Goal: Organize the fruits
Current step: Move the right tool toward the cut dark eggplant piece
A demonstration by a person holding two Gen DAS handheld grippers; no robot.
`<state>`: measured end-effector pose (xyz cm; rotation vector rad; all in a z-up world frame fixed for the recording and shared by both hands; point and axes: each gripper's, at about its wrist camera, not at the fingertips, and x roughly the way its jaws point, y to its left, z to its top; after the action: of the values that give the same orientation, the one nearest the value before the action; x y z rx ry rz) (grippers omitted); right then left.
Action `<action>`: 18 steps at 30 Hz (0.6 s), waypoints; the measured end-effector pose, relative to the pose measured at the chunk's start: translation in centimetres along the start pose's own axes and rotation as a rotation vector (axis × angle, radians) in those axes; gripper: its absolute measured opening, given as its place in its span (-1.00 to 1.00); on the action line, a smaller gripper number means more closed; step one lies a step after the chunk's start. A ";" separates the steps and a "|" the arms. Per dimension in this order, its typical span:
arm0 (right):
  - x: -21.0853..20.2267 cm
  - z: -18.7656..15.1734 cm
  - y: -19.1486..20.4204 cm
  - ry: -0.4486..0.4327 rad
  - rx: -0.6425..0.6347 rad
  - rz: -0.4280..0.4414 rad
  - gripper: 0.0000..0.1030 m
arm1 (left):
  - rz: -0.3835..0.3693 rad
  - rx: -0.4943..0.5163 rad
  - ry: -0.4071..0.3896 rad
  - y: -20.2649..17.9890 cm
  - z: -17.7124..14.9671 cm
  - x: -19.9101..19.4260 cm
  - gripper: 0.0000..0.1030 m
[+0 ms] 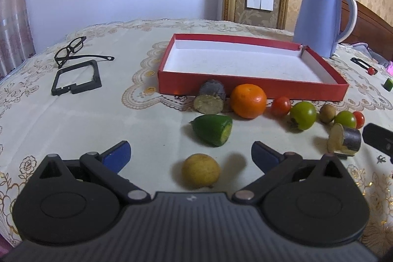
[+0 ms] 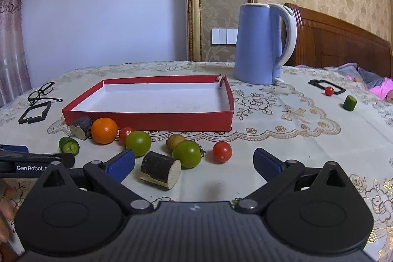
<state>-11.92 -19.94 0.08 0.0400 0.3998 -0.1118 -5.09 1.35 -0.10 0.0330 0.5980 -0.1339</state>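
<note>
I have both tools low over the cloth-covered table, and both stand wide apart with nothing between the fingers: the left gripper in the lower middle of its frame, the right gripper likewise in its own. In the left view a small yellow fruit lies on the cloth between my blue fingertips, touching neither. Just above it sits a cut green piece, cut face turned right. Behind that, along the near wall of the red tray at centre frame, runs a row: a dark cut stub touching the tray wall, the orange beside it, a red cherry tomato, a green tomato, a small brownish fruit, another green tomato and a second red tomato. A second dark stub lies at the right, near the tip of my other tool. The tray shows only its white floor. In the right view, that stub sits just inside my left finger. A blue kettle stands behind the tray, upper centre; glasses and a black frame lie at the left. Far right in the right view are a lone red tomato against another black frame and a short green piece.
</note>
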 end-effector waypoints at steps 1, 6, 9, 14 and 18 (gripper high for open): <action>0.0 0.0 0.1 -0.003 -0.006 -0.009 1.00 | 0.002 0.002 -0.002 0.0 -0.1 0.0 1.00; 0.4 -0.1 -0.5 0.022 0.009 -0.025 1.00 | 0.004 0.001 -0.010 0.4 -0.2 -0.3 1.00; 0.3 -0.4 -0.7 0.027 0.024 -0.005 1.00 | 0.002 -0.005 -0.014 0.7 -0.3 -0.4 1.00; 0.6 -0.4 -0.2 0.046 0.040 0.041 1.00 | 0.008 0.003 -0.019 0.9 -0.4 -0.5 1.00; 1.2 -0.2 0.9 0.054 0.014 0.047 0.99 | 0.014 -0.022 -0.008 1.4 -0.5 -0.1 1.00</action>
<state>-10.78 -19.18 -0.60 0.0662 0.4522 -0.0676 -5.25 2.83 -0.44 0.0157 0.5909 -0.1140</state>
